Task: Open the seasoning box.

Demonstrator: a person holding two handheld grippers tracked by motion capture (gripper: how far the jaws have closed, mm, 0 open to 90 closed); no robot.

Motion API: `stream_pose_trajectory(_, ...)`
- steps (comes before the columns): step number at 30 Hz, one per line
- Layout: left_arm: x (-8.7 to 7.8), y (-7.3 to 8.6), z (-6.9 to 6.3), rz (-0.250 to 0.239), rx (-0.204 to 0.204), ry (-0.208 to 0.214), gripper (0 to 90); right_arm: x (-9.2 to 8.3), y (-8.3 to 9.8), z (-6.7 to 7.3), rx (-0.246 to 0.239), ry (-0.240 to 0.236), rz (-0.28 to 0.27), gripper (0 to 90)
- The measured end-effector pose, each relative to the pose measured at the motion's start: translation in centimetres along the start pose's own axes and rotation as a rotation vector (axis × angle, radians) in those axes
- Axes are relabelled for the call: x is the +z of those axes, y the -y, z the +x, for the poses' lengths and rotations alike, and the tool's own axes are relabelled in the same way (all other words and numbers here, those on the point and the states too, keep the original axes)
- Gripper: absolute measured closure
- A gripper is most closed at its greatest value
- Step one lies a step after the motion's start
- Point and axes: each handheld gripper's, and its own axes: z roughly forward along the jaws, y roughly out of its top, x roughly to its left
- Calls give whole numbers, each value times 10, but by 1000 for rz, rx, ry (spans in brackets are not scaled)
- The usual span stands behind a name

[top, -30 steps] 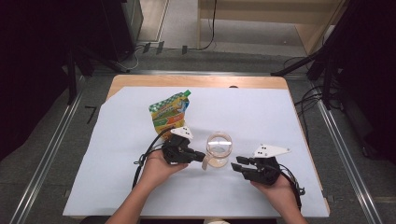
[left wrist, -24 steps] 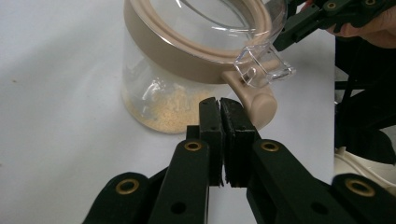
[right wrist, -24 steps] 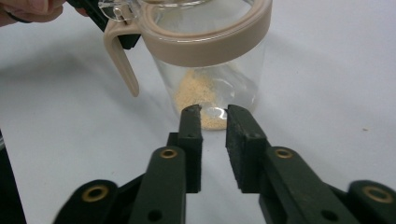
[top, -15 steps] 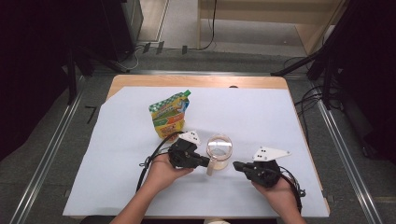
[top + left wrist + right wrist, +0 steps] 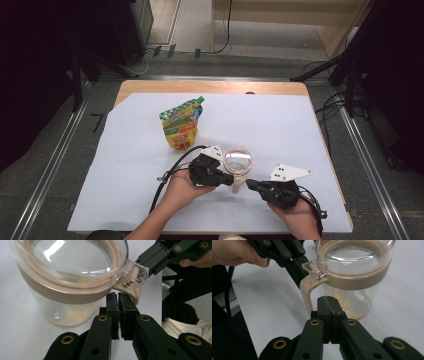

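Your work centres on the glass jar (image 5: 238,161), which stands upright on the white sheet covering the table (image 5: 280,125), near its front edge and between your two hands. Its clear lid (image 5: 75,262) sits seated in the beige collar, with the transparent latch tab (image 5: 315,268) lying over the top of the beige handle (image 5: 306,293); the jar therefore reads as closed. A thin layer of pale yellow grains (image 5: 347,305) covers the jar's bottom, so it is nearly empty.

Your left hand-held gripper (image 5: 226,178) lies just left of the jar, its jaws pressed together with nothing between them; in the left gripper view its tips stand right at the handle, under the latch tab, though contact cannot be confirmed. Your right hand-held gripper (image 5: 250,184) comes in from the jar's front right, and its jaws have just been closing: they now meet pad to pad, empty, just short of the handle's lower end.

The colourful pouch (image 5: 182,126) stands well apart, behind and to the left of the jar, untouched.

Judged from this arrangement, neither gripper has a hold yet. Releasing the latch, lifting the lid and any filling from the pouch all appear to lie ahead
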Motion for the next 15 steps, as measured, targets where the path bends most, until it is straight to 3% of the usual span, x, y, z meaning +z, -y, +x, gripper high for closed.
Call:
stream_pose_trajectory(8, -16, 1, 4, -9, 2, 0, 827, 2, 0, 12, 4, -26, 0, 900)
stream_pose_trajectory(15, -37, 6, 17, -46, -22, -41, 792, 17, 0, 25, 5, -51, 11, 900)
